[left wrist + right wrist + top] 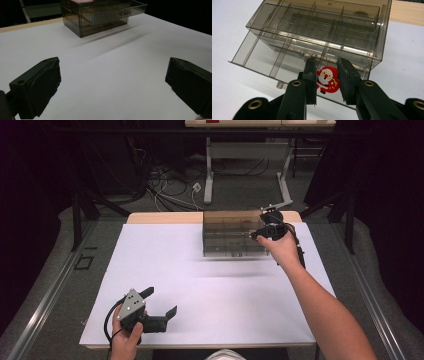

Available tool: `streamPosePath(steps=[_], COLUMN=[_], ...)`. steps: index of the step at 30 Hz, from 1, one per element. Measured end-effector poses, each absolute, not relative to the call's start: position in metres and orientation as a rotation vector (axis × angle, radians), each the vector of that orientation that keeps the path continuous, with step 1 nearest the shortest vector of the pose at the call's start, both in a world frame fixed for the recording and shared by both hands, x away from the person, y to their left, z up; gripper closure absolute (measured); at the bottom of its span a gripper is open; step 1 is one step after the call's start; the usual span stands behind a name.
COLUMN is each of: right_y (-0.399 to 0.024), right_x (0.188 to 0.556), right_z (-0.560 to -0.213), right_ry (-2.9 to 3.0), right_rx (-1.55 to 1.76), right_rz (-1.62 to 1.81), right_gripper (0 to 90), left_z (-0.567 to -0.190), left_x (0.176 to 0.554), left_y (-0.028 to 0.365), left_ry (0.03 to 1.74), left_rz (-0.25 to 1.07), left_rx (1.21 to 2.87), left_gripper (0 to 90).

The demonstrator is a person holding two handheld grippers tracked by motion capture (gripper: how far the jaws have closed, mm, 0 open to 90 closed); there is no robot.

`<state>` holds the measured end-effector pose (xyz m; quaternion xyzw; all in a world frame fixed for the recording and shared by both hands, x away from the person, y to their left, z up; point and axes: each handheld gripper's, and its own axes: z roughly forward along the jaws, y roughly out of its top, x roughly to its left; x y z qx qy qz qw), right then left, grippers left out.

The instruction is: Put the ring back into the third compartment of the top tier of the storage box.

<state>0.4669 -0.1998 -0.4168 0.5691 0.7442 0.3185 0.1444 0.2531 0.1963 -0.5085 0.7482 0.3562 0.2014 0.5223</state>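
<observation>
Nearest, the left gripper [159, 309] rests spread wide and empty on the white table [210, 295]; farther off, the right gripper [327, 77] pinches a Santa figure [327, 79] over the organizer's [322, 30] open drawer [272, 62]; small, light, probably rubbery, best held by its flat sides

A grey carpeted floor [240, 195] lies beyond the worktop's far edge, strewn with tangled cables [165, 187] beside a white metal table frame [209, 172]; black curtains [385, 175] flank both sides.

no readable text, labels, numbers, signs
</observation>
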Motion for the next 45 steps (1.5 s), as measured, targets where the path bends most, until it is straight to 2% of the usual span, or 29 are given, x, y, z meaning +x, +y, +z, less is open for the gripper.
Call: streamPosePath(steps=[45], right_y=[-0.201], right_x=[0.49], right_z=[-0.455], right_ry=[2.052], right_rx=[1.777], right_rz=[0.784], right_gripper=[69.3], left_z=[-0.509], left_x=[0.254], left_y=[0.196], left_ry=[0.851], left_rz=[0.476], left_rx=[1.796], left_gripper=[0.2])
